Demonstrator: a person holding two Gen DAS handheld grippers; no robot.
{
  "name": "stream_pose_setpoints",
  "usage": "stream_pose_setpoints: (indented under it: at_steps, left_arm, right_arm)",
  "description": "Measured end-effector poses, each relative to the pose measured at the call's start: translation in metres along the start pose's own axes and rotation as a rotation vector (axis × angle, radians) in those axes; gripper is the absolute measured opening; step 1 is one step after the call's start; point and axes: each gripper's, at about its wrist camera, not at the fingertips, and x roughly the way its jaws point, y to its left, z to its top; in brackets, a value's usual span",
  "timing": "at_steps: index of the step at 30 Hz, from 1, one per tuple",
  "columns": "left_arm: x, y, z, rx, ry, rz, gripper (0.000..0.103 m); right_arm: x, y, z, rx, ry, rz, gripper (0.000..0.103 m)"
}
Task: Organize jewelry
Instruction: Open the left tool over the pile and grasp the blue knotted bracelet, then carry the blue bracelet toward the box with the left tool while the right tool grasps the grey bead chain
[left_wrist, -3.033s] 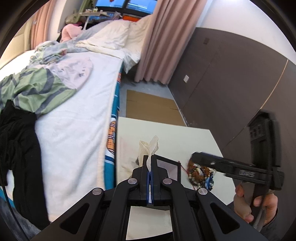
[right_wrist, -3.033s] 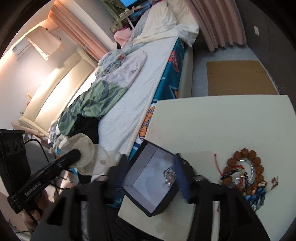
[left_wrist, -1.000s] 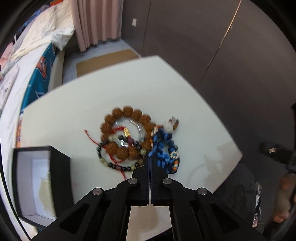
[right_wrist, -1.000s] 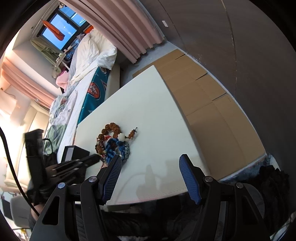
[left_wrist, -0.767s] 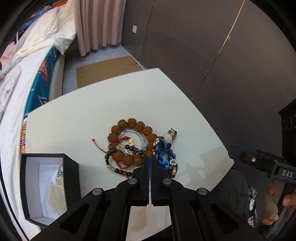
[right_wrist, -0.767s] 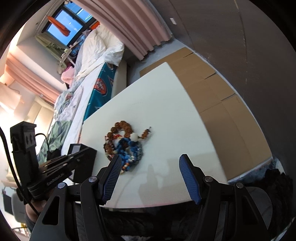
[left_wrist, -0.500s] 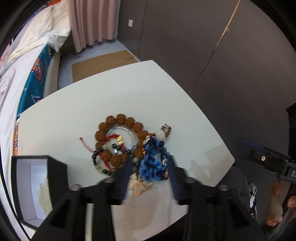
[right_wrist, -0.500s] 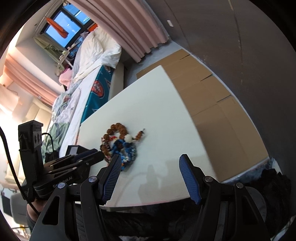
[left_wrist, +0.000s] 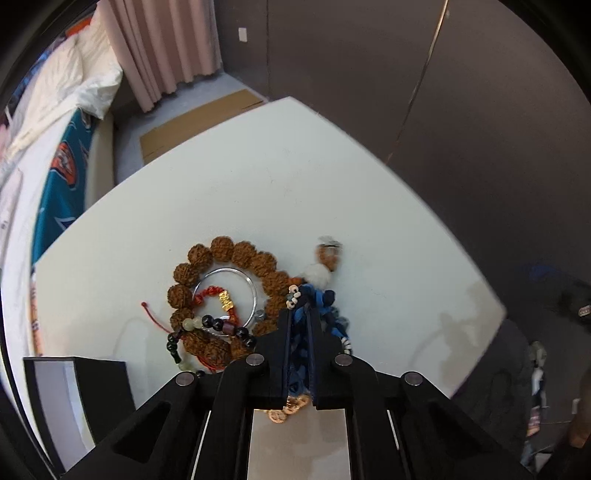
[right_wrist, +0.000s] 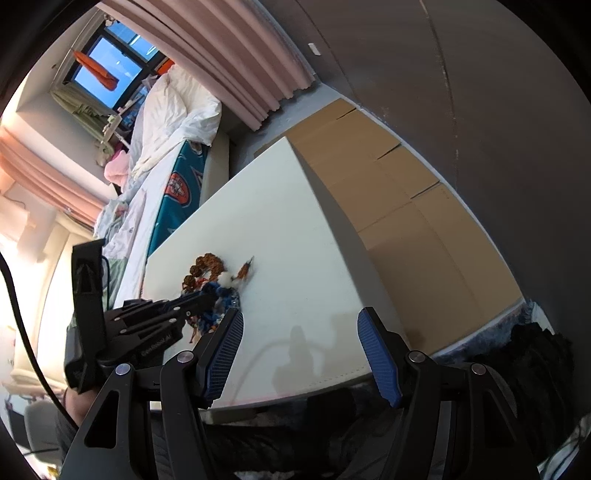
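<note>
A white table (left_wrist: 240, 192) carries a heap of jewelry, seen from above in the left wrist view and from the near right in the right wrist view. The left gripper (left_wrist: 298, 325) points steeply down at the right side of the heap; its jaws have just been closing and now stand nearly together, pinching the blue braided bracelet (left_wrist: 325, 306), whose cords and beads bulge out between and beside the fingertips. The pinch falls on the bracelet's cord, probably because it lies at the edge of the heap and can be lifted clear of the rest. Just to its left lies the brown seed-bead bracelet (left_wrist: 236, 251), a ring that encloses a silver bangle (left_wrist: 253, 291) and a red cord with a gold charm (left_wrist: 225, 300); a string of dark and pale beads (left_wrist: 207, 325) crosses its near side. A white bead with a brown tassel end (left_wrist: 325, 264) extends to the far right of the blue piece, and copper-coloured links (left_wrist: 291, 406) show beneath the gripper's body. At the near left edge stands the open black box (left_wrist: 85, 391), the likely destination. The right gripper (right_wrist: 299, 354) hangs spread and empty over the near table edge, well apart from the heap, apparently held in reserve.
</note>
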Motion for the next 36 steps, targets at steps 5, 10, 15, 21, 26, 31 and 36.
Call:
stream_pose_setpoints:
  at_steps: [5, 10, 15, 21, 26, 31, 36]
  left_arm:
    - [-0.024, 0.009, -0.003, -0.009, -0.053, -0.024, 0.007]
    - [-0.051, 0.023, -0.008, -0.049, -0.11, -0.033, 0.007]
    - [-0.075, 0.041, -0.014, -0.103, -0.164, -0.029, 0.007]
    - [-0.076, 0.055, -0.017, -0.14, -0.159, -0.037, 0.007]
    - [-0.059, 0.053, -0.01, -0.154, -0.098, -0.078, 0.008]
    - [-0.042, 0.043, -0.002, -0.144, -0.07, -0.099, 0.055]
    - [-0.024, 0.028, 0.005, -0.084, -0.044, -0.076, 0.06]
  right_arm:
    - [0.016, 0.013, 0.0, -0.019, 0.026, 0.022, 0.065]
    - [0.037, 0.031, -0.001, -0.063, 0.07, 0.034, 0.065]
    - [0.058, 0.053, -0.001, -0.142, 0.101, 0.002, 0.062]
    - [0.079, 0.072, 0.001, -0.225, 0.142, -0.054, 0.052]
    - [0.068, 0.062, 0.002, -0.194, 0.127, -0.037, 0.052]
    - [0.054, 0.041, -0.001, -0.146, 0.113, -0.057, 0.052]
    - [0.042, 0.023, -0.001, -0.113, 0.1, -0.07, 0.052]
